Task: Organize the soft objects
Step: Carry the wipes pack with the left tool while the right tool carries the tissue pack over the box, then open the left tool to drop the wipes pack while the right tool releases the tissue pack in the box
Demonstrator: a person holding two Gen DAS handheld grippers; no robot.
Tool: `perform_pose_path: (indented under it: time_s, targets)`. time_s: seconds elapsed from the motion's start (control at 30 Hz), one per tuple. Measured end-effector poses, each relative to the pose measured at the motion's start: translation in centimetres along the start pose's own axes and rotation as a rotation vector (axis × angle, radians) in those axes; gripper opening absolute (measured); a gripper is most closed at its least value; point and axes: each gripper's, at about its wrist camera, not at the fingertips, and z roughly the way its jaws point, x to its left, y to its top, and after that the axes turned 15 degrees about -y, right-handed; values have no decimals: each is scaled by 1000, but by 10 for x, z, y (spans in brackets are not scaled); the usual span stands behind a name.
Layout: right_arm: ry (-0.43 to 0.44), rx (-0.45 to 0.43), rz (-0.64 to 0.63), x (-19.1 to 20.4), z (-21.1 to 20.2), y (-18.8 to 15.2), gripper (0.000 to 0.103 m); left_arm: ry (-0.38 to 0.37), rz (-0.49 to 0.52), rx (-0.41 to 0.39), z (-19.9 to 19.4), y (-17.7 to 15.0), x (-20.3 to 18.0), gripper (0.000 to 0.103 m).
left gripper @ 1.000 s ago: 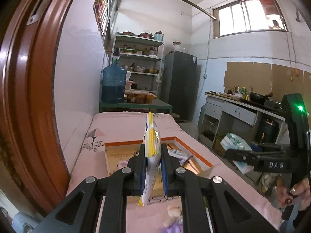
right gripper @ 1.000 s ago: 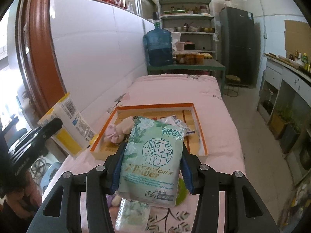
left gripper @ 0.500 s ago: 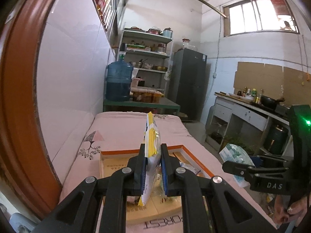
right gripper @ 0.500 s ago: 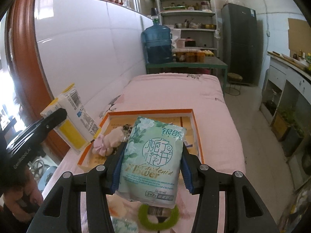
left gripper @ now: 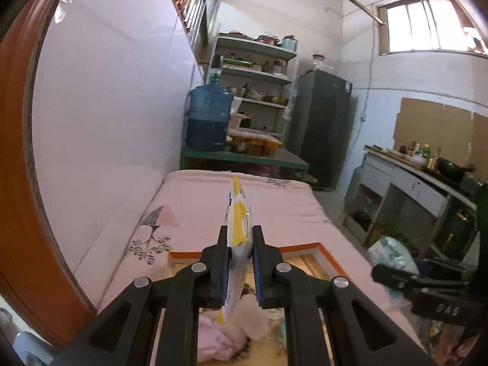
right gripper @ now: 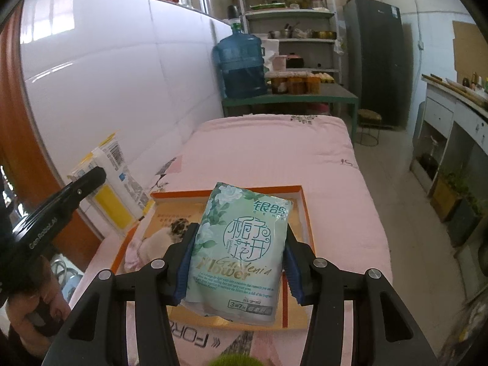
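Two soft packs are in the air, one in each gripper, above an orange-rimmed tray [right gripper: 306, 213] that lies on a bed with a pink cover [right gripper: 274, 149]. The right gripper [right gripper: 236, 262] has its fingers clamped on the two sides of a green tissue pack [right gripper: 241, 253], which fills the lower centre of the right wrist view. The left gripper [left gripper: 240, 267] has its fingers pressed together on a thin yellow and white pack [left gripper: 236, 228], seen edge-on in the lower centre of the left wrist view; in the right wrist view the same pack shows at the middle left with a barcode on its side.

By judgement, the task is partly done. A pink and cream plush toy [left gripper: 231, 332] already lies inside the tray, near its left side. The two packs are not yet put down, so placing and releasing them is left. At the bottom edge of the right wrist view a green fuzzy thing [right gripper: 233, 360] shows outside the tray; it may also need to go in.

Some writing can be read. The green pack has "Gardenia Flower" in Latin letters, with large Chinese characters above. On the cover below the tray the letters "FOR" appear upside down. The right gripper body in the left wrist view carries "DAS".
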Motion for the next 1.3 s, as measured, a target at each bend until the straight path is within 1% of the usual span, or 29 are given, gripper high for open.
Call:
perform_pose_path:
  time_s: [0.1, 0.17, 0.37, 0.47, 0.67, 0.83, 1.07, 1.3]
  targets:
    - [-10, 8, -9, 2, 12, 8, 52, 36, 7, 6, 7, -2, 10, 13]
    - [-10, 12, -13, 4, 20, 13, 52, 46, 8, 13, 11, -5, 13, 13]
    - [4, 25, -38, 13, 45, 26, 52, 35, -20, 52, 21, -12, 32, 13]
    - [11, 55, -57, 22, 63, 28, 52, 42, -16, 70, 26, -16, 36, 13]
    - [11, 114, -93, 41, 96, 16, 52, 36, -30, 125, 41, -24, 45, 13]
    - [3, 159, -90, 43, 117, 8, 52, 41, -28, 146, 46, -29, 47, 13]
    - [-14, 189, -89, 40, 131, -2, 52, 46, 5, 168, 56, -32, 44, 13]
    - [-22, 204, -86, 38, 140, -9, 52, 58, 47, 169, 59, -36, 37, 14]
